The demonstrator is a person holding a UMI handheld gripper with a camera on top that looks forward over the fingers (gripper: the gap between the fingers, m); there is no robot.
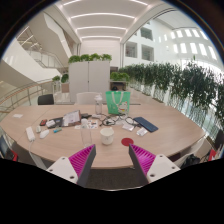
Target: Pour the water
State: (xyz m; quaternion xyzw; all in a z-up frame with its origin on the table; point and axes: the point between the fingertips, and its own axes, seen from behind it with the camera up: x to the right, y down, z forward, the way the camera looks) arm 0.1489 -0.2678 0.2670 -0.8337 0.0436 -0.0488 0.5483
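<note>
1. Magenta pads [82,158] are showing on the inner faces of the two fingers, and the gripper [112,160] is hovering with its tongs standing wide apart, nothing sitting between them.

2. Just one view is on offer, the gripper's own, and it is looking forward across a large round wooden table [170,125] in a bright hall lined with tall green plants [185,85].

3. Lying well beyond the fingertips, toward the far side of the table, a green jug-like container [118,101] is standing upright; it is looking like the likeliest water source, though whether it is holding water I cannot tell.

4. Sitting nearer, just ahead of the fingers and a little left of centre, a white cup [106,134] is waiting as the probable vessel to receive. A small red object [126,142] is resting just beside it, and papers and small clutter [60,122] are spreading across the left part of the tabletop.

5. Judging the step in hand: the approach is only beginning, with no grasp yet made.

6. Doing it well is meaning steering the open fingers past the cup and the red object without nudging either, lining up squarely on the green container's body, and closing only once both pads are flanking it evenly.

7. Keeping the container upright while lifting is mattering too, so nothing is spilling before reaching the cup.
</note>
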